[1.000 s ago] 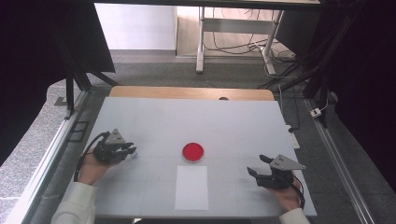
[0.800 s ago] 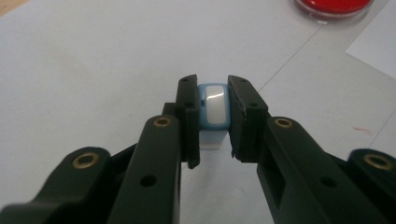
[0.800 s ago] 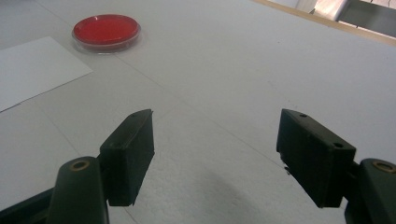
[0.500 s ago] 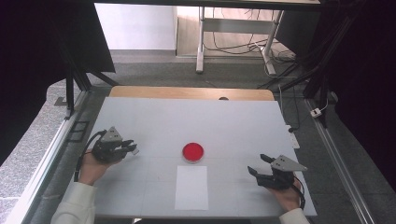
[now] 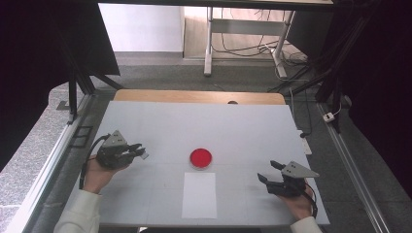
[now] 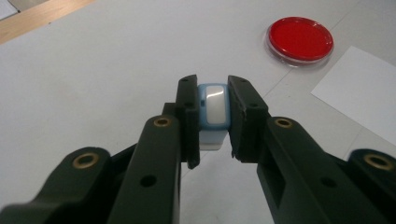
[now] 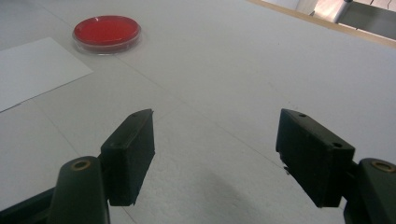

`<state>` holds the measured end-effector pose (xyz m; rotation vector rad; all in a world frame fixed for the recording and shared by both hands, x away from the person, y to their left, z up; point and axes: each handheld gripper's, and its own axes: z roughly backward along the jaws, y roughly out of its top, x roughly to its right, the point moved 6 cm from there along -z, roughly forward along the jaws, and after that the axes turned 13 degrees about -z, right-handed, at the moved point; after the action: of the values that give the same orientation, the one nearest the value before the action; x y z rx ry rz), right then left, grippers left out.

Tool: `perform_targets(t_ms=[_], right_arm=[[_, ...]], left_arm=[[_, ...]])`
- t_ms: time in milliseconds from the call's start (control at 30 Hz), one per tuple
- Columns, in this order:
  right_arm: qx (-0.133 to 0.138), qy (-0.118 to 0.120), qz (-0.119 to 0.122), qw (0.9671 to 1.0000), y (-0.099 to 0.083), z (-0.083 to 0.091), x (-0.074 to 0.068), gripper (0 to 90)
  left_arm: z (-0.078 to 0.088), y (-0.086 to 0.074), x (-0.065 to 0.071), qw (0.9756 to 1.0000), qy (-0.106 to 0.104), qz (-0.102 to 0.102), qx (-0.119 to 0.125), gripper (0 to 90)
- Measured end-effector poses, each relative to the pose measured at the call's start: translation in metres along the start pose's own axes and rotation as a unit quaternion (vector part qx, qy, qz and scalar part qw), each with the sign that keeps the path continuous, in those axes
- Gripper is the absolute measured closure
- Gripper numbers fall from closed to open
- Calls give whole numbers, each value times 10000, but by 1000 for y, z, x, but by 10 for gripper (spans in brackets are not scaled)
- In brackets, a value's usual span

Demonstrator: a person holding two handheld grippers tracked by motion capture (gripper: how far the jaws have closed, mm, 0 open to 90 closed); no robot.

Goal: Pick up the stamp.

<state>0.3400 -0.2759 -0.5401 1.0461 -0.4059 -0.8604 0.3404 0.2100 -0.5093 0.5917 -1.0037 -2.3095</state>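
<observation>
A small white block with a light blue edge (image 6: 212, 114) sits between the jaws of the left gripper (image 6: 212, 121). Both black pads press on its sides, so the jaws are narrow and they hold it. In the left gripper view the block stands upright in the grip, just over the white table (image 6: 93, 70). In the high view the same block (image 5: 144, 154) shows at the tip of the left gripper (image 5: 138, 151), over the left part of the table, and the person's left hand (image 5: 97, 174) carries the gripper from below.

To the right of the block, well apart from it, a round red dish (image 5: 200, 158) lies near the middle of the table. A white sheet of paper (image 5: 199, 194) lies flat just in front of the dish, on the person's side; they seem almost touching, but I cannot tell if they do.

The right gripper (image 5: 271, 171) is at the right part of the table, well apart from the dish and the paper. Its jaws (image 7: 215, 149) stand wide apart with only bare table between them.
</observation>
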Motion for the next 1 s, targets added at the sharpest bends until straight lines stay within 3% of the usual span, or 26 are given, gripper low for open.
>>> perform_targets(t_ms=[633, 1000], right_arm=[[32, 35, 22, 10000, 0, 0, -1, 275], [7, 9, 37, 10000, 0, 0, 0, 276]], left_arm=[[3, 27, 22, 9986, -179, -276, 407, 745], [0, 37, 32, 9977, -308, -275, 546, 744]])
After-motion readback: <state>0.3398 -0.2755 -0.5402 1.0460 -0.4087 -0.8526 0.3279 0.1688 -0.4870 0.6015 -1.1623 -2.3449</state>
